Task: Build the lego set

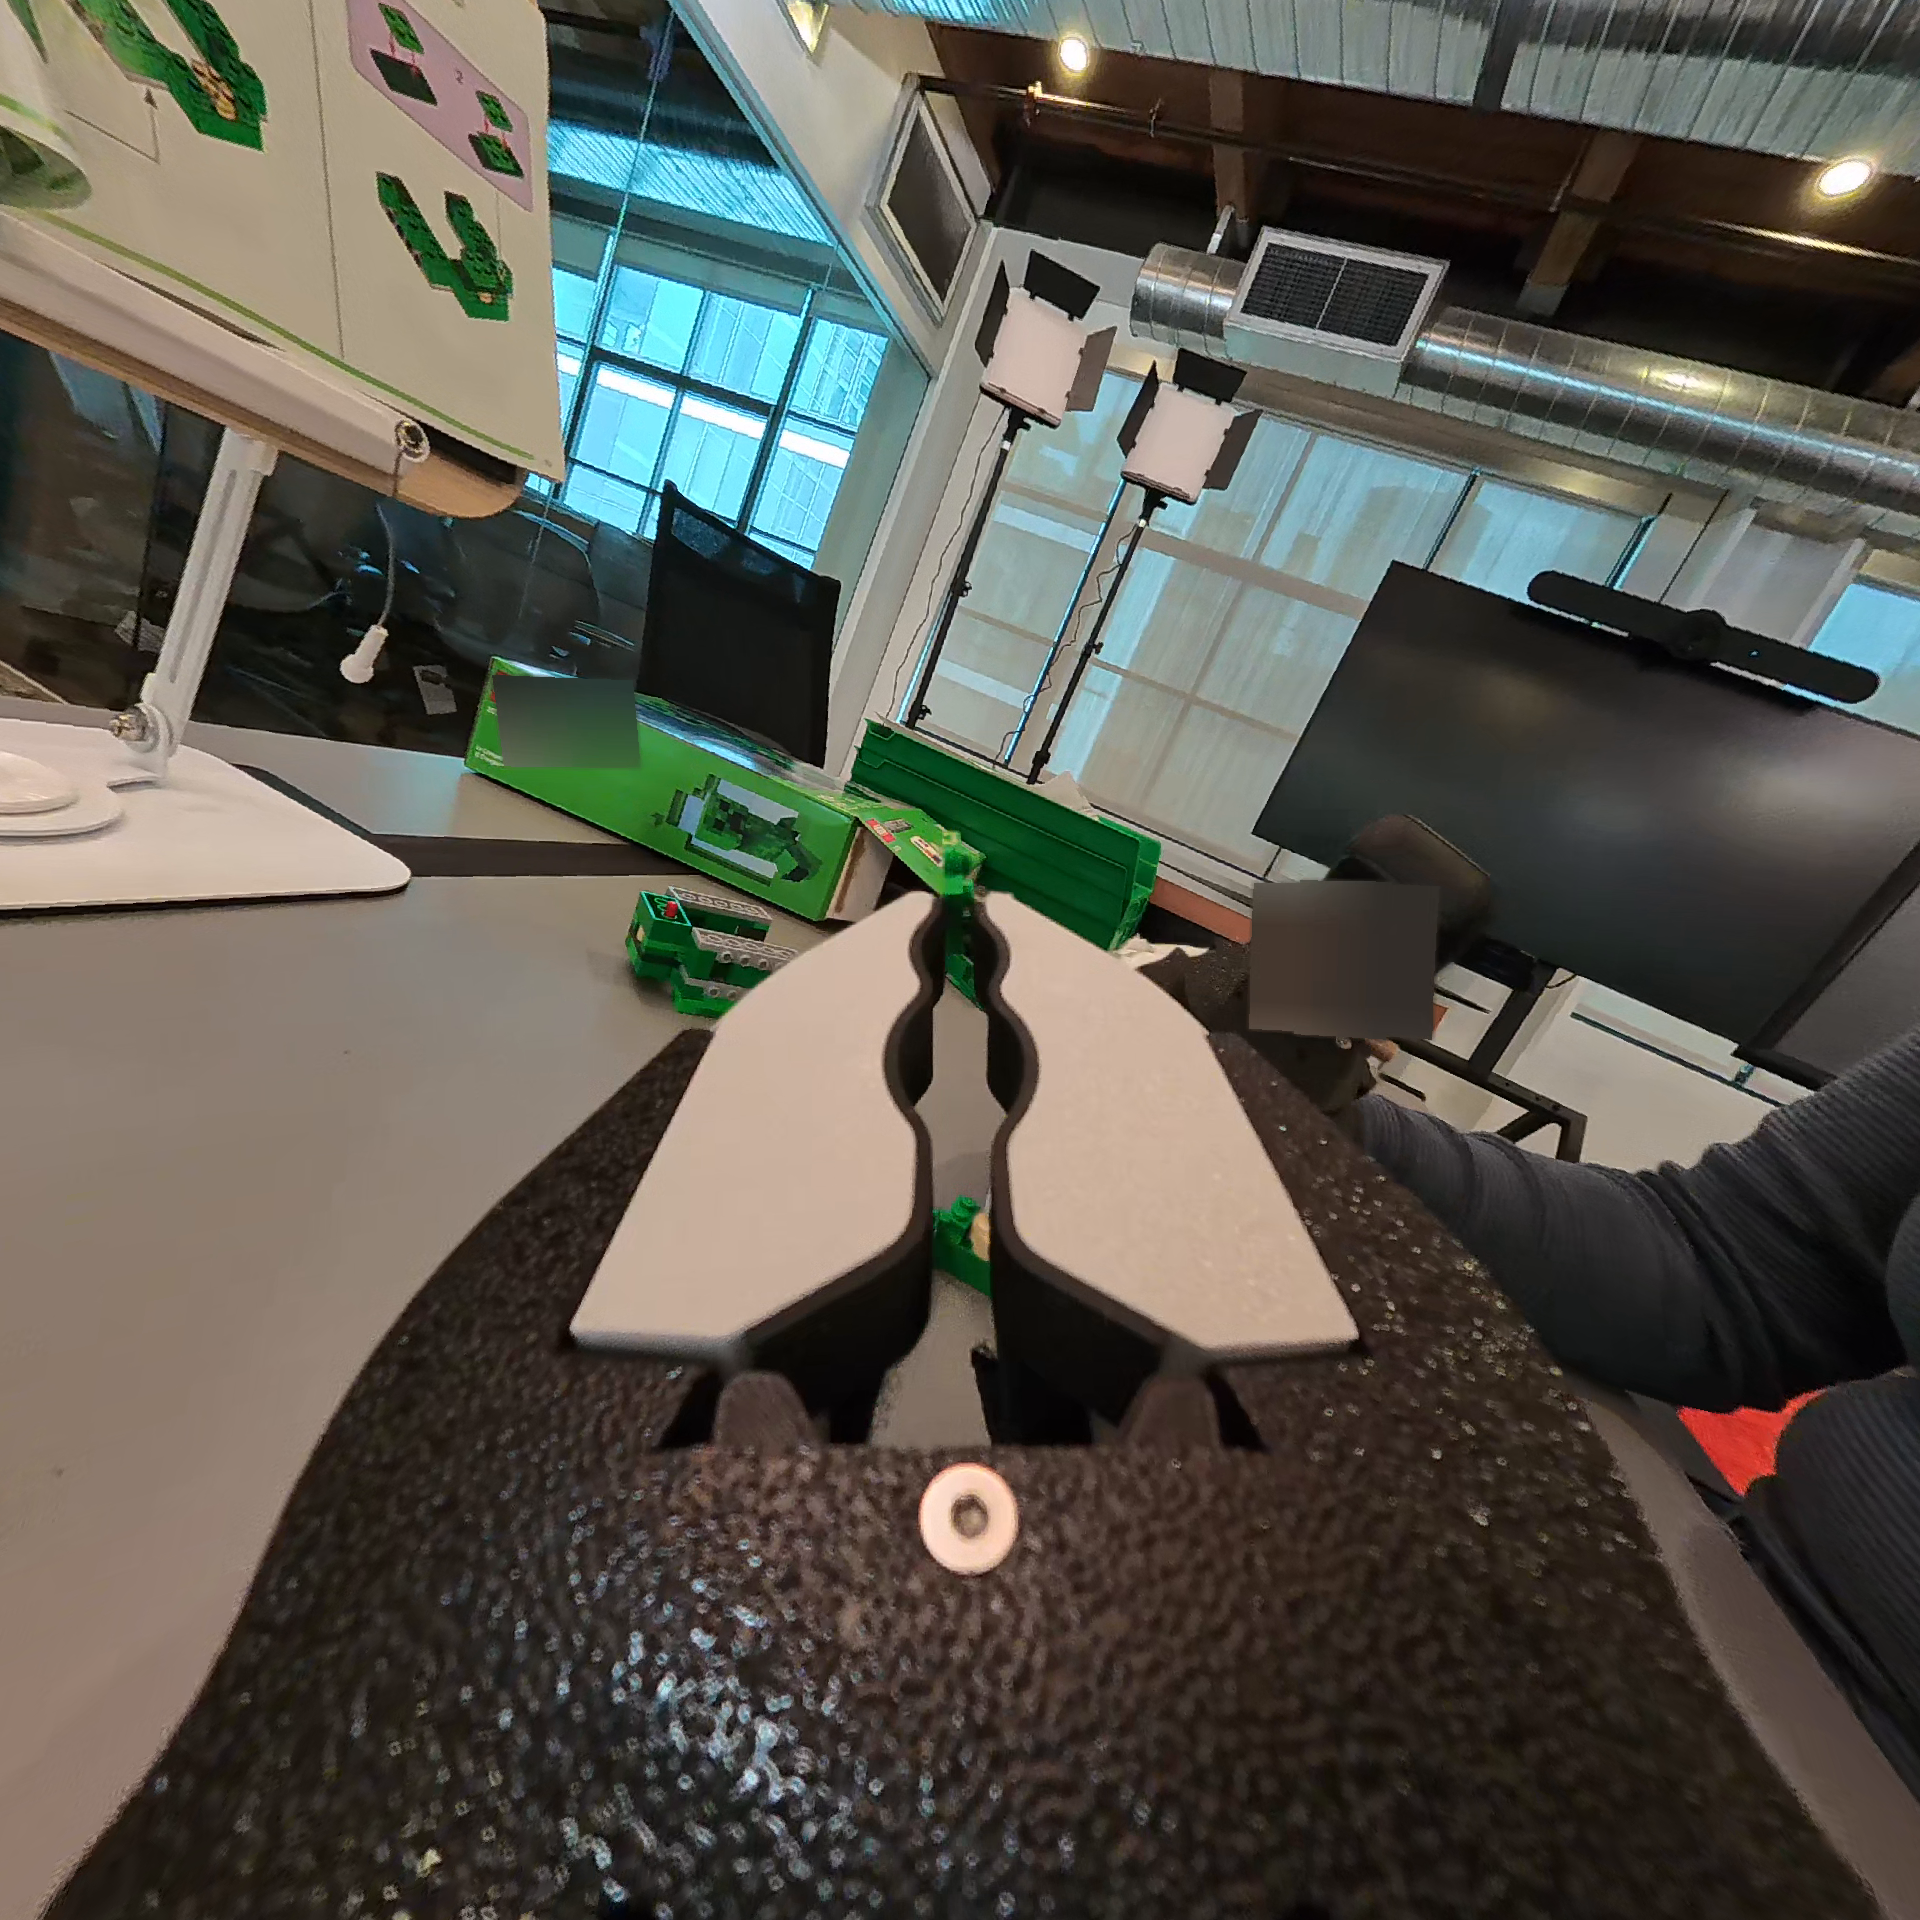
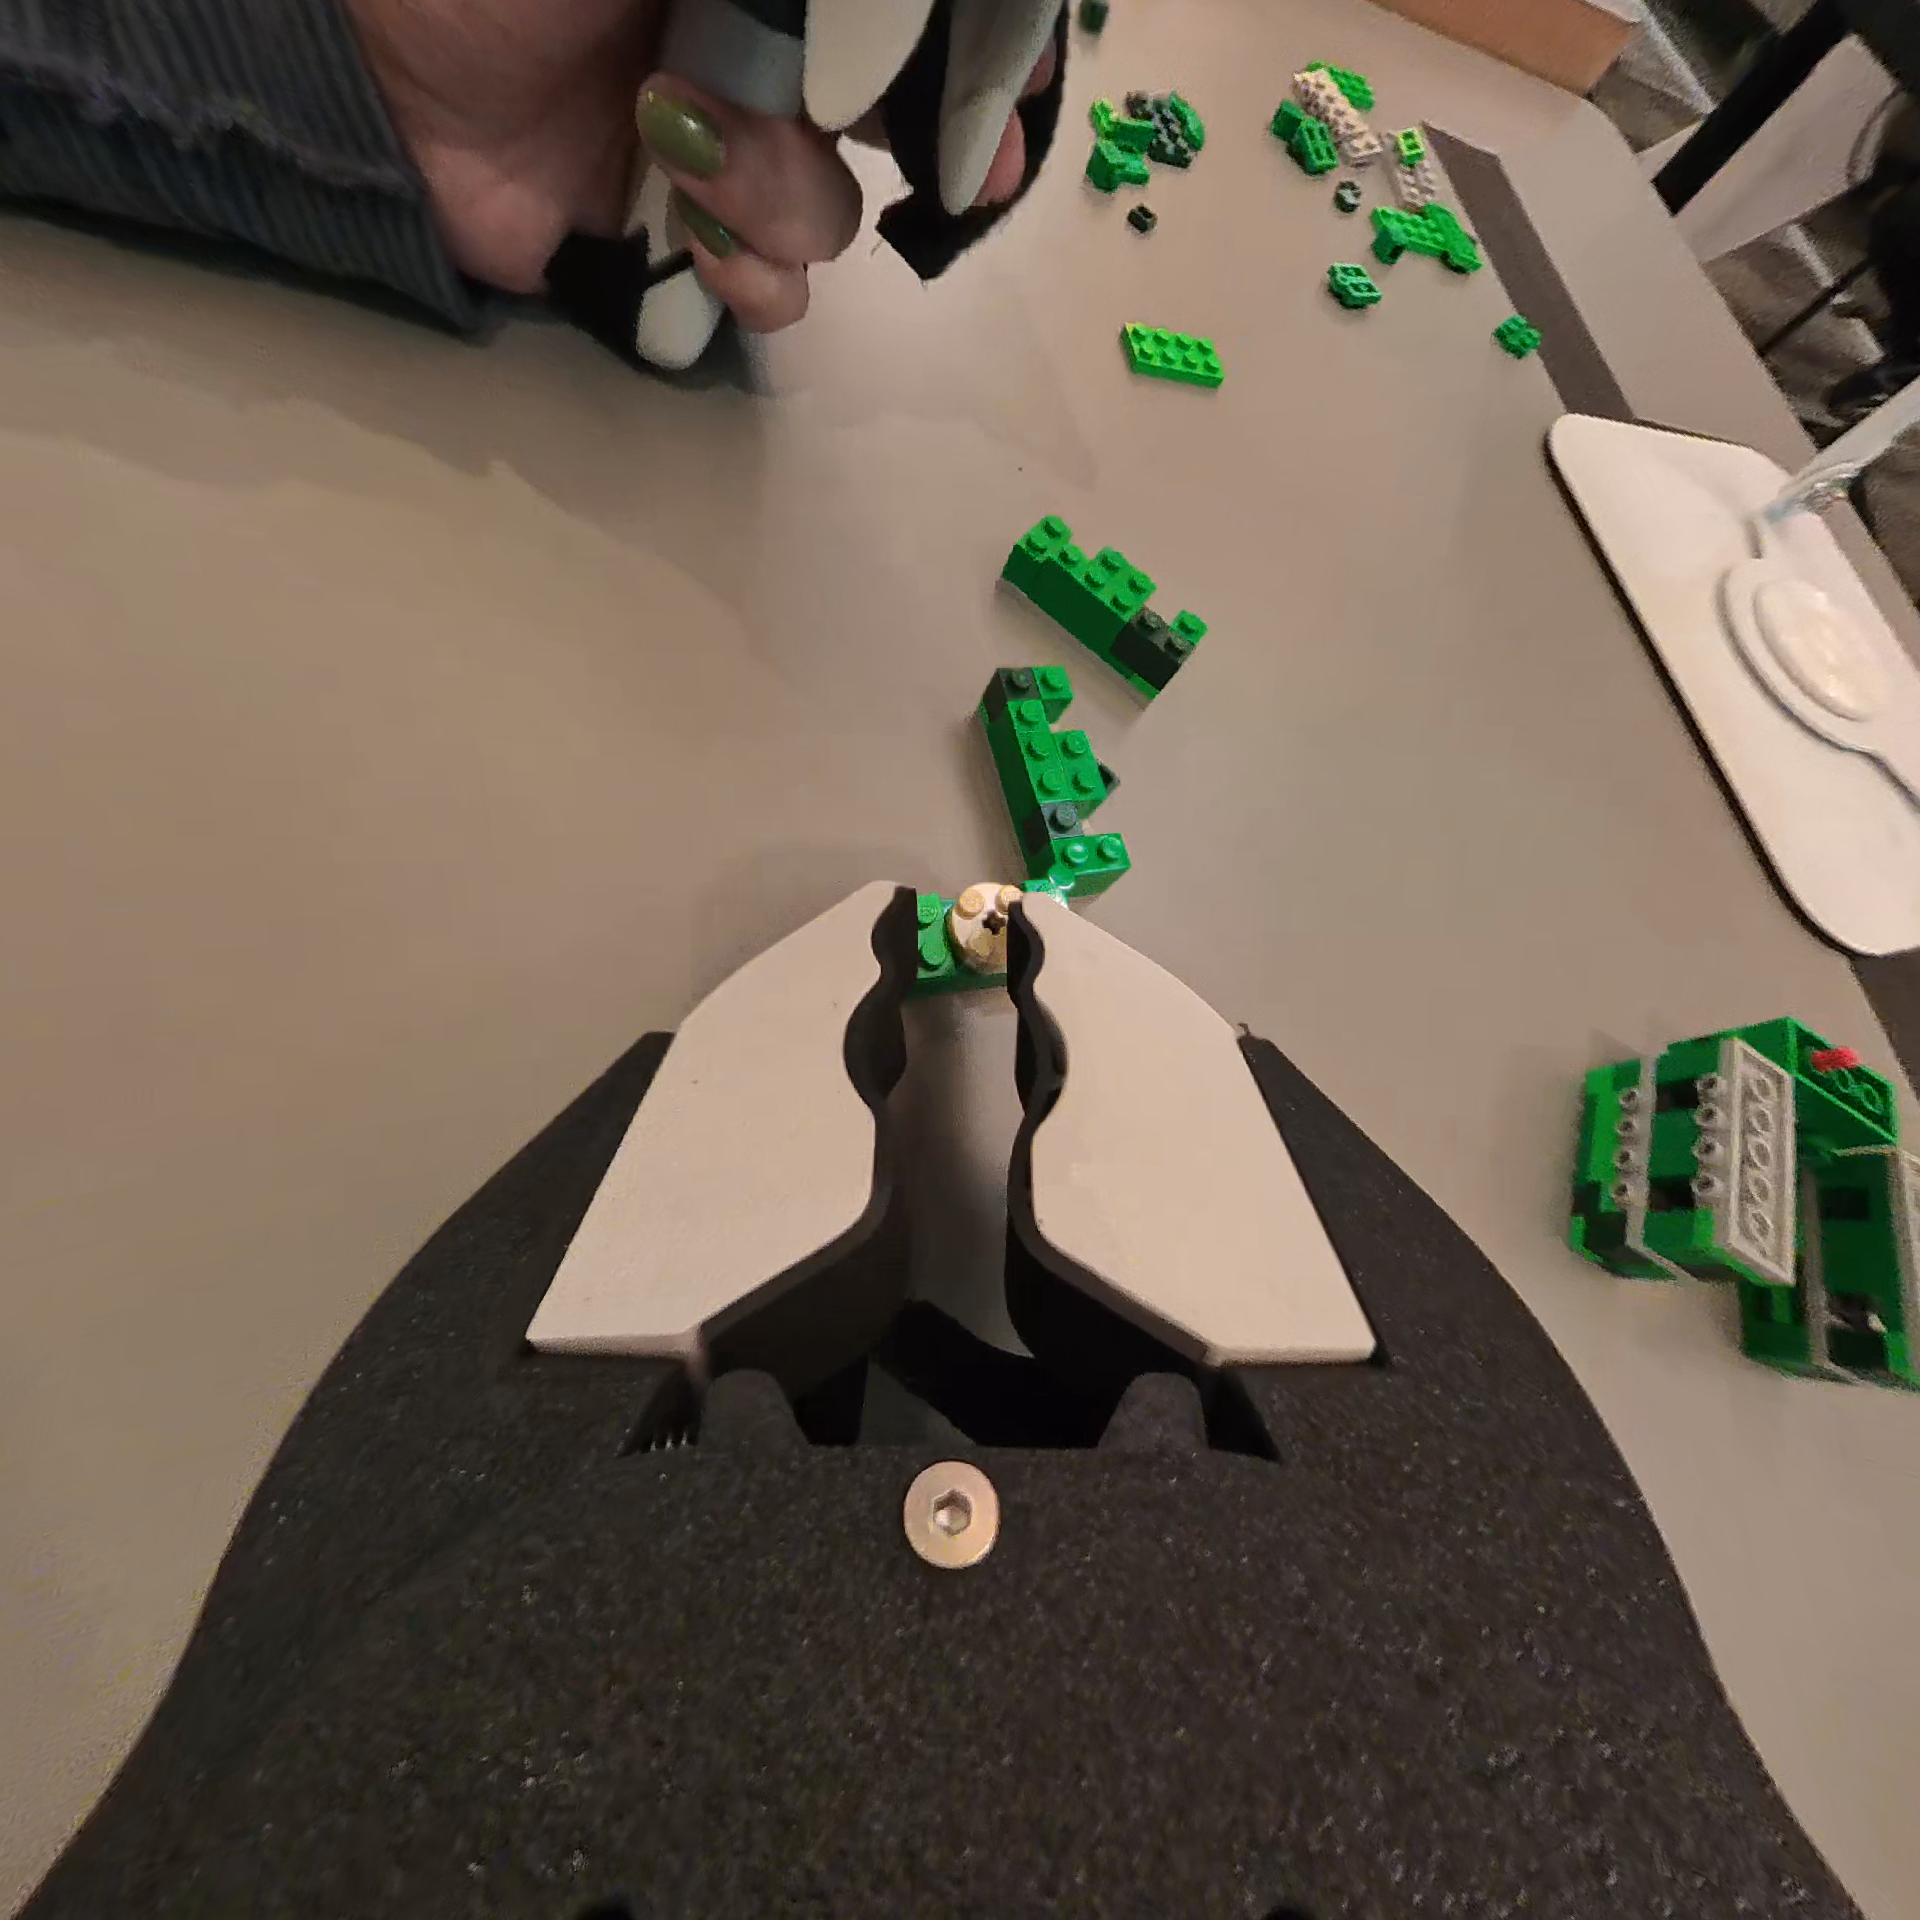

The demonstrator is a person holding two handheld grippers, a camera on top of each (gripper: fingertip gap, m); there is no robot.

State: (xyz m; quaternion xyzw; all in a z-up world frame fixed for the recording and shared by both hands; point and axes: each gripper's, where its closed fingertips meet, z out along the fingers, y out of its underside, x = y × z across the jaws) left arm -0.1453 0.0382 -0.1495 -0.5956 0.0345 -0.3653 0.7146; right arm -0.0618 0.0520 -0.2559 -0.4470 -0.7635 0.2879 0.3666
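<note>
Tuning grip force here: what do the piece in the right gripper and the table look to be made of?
Green piece in the right gripper: hard, glossy moulded plastic, judging by the studs and shine; tan round part on it. Table: smooth matte grey, probably laminate.

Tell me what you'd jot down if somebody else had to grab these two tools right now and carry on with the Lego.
Right hand-held gripper: closed on a small green plate with a tan round piece, low over the grey table.
Left hand-held gripper: nearly closed, raised; whether it holds anything is unclear.
Parts: two stepped green sub-builds just ahead of the right gripper; larger green-and-grey assembly to its right; loose bricks farther off.
Instruction booklet on a stand; set box behind.
Done: several sub-builds. Left: joining them, using loose bricks.
</note>
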